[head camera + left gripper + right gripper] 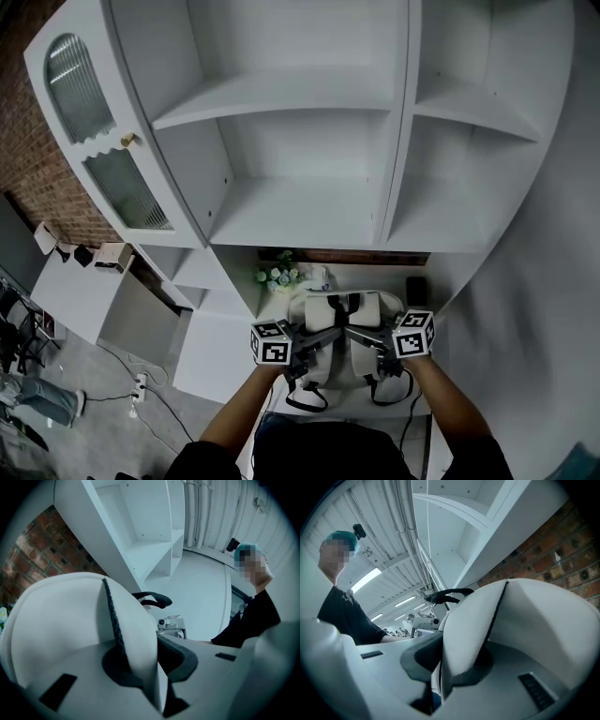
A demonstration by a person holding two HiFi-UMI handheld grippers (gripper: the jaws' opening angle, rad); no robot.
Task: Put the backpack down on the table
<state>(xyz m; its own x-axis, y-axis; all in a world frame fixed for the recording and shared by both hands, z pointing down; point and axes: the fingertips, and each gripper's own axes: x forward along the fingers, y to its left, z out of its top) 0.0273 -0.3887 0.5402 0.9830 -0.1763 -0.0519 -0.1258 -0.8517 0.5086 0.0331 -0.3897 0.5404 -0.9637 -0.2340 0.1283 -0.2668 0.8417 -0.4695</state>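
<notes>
Head view: pale backpack (pixel 342 314) at lower centre, over the white table (pixel 277 307); whether it touches is unclear. Both forearms enter from the bottom edge, with left gripper (pixel 326 337) and right gripper (pixel 364 337) angled inward, roughly level.

Left gripper view: jaws narrow, pinching a padded fold of the backpack.

Right gripper view: same grip, mirrored.

Judged soft, saggy, probably light (a two-sided hold near the top seam suits it).
</notes>
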